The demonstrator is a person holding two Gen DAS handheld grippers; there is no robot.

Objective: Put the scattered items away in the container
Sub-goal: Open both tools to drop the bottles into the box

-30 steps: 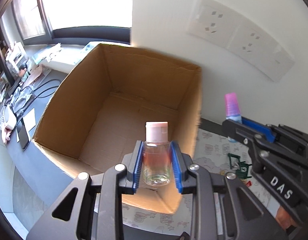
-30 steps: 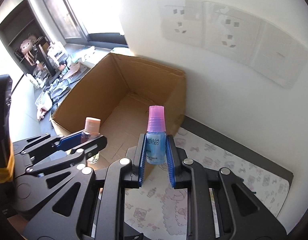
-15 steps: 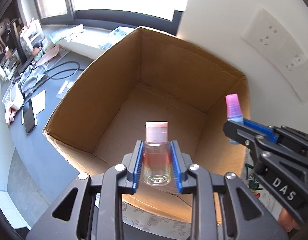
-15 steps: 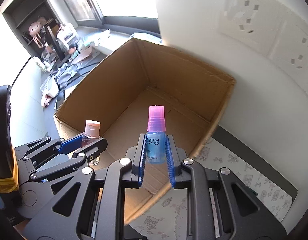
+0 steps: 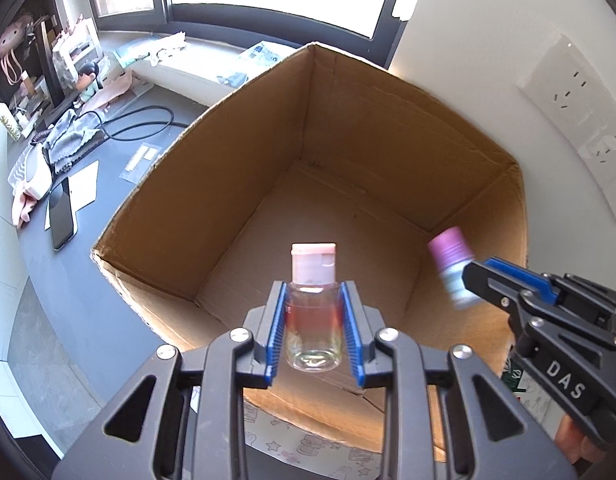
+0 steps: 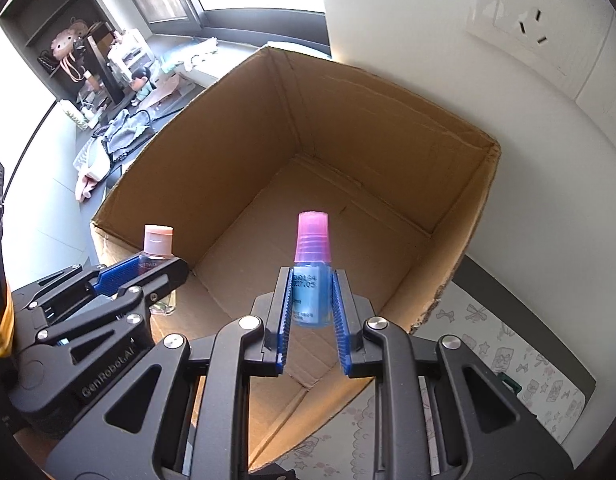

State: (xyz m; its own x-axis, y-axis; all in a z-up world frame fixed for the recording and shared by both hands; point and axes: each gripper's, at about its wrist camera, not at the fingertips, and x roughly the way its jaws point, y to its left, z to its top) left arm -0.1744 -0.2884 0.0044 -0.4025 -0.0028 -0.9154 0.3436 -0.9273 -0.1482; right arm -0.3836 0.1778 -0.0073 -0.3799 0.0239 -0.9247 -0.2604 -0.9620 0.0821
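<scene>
An open, empty cardboard box stands against the white wall. My left gripper is shut on a clear bottle with a pink cap and holds it upright above the box's near edge; the bottle also shows in the right wrist view. My right gripper is shut on a blue spray bottle with a pink cap, held over the box's inside. In the left wrist view that bottle is tilted over the box's right side.
A dark desk left of the box carries a phone, papers, cables and clutter. A patterned mat lies under the box at the right. Wall sockets sit above the box.
Both grippers have moved forward and over the box with their bottles. The blue spray bottle now tilts in the left wrist view.
</scene>
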